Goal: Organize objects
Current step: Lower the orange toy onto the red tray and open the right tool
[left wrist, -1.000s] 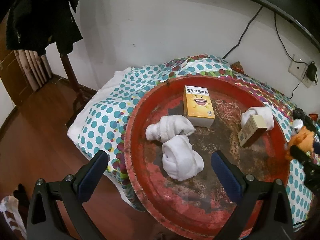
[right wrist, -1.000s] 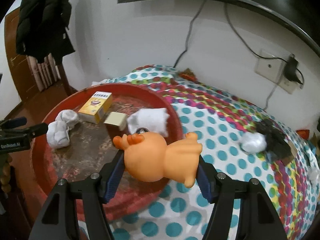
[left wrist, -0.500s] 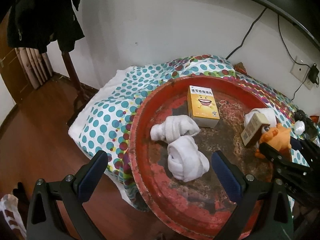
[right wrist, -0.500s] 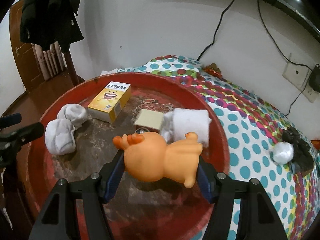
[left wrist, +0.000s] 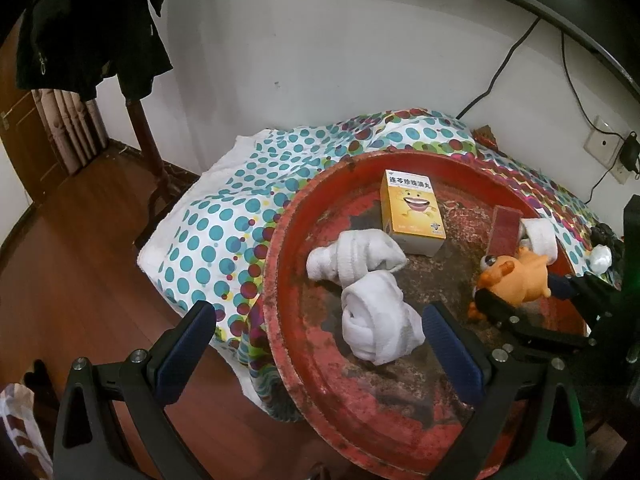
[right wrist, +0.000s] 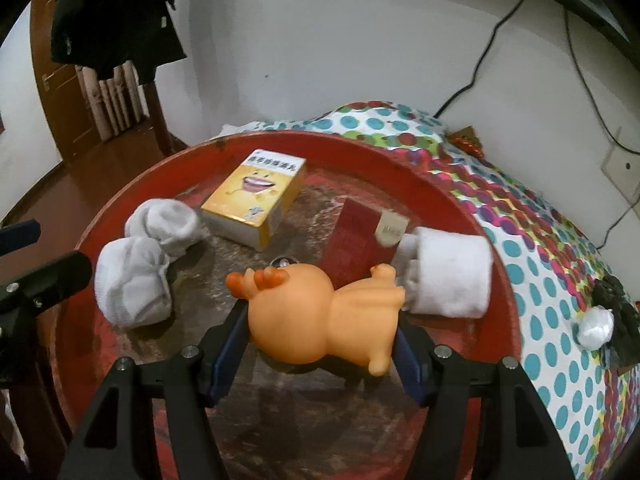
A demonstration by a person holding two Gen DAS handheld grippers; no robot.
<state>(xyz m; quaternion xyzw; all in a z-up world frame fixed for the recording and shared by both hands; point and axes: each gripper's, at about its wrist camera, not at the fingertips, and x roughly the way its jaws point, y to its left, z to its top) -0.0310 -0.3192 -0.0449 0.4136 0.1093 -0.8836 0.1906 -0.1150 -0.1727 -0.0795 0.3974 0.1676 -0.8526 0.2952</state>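
Note:
My right gripper [right wrist: 320, 344] is shut on an orange rubber toy [right wrist: 320, 316] and holds it over the round red tray [right wrist: 460, 208]; the toy also shows in the left wrist view [left wrist: 516, 276]. On the tray lie a yellow box [right wrist: 252, 196], two white rolled socks [right wrist: 136, 280], a dark red small box [right wrist: 356, 236] and a white rolled cloth [right wrist: 448, 276]. My left gripper [left wrist: 316, 344] is open and empty, at the tray's near edge [left wrist: 276, 280], just before the nearer sock [left wrist: 376, 320].
The tray rests on a polka-dot cover [left wrist: 224, 224]. A white ball and a black object [right wrist: 600, 316] lie on the cover right of the tray. Wooden floor [left wrist: 72, 272] and a coat stand [left wrist: 140, 120] are at the left. Cables and a wall socket [left wrist: 604, 144] are behind.
My right gripper has carried the orange toy left, from over the polka-dot cover to over the tray's middle. The small box now lies flat, red face up. My left gripper barely moved.

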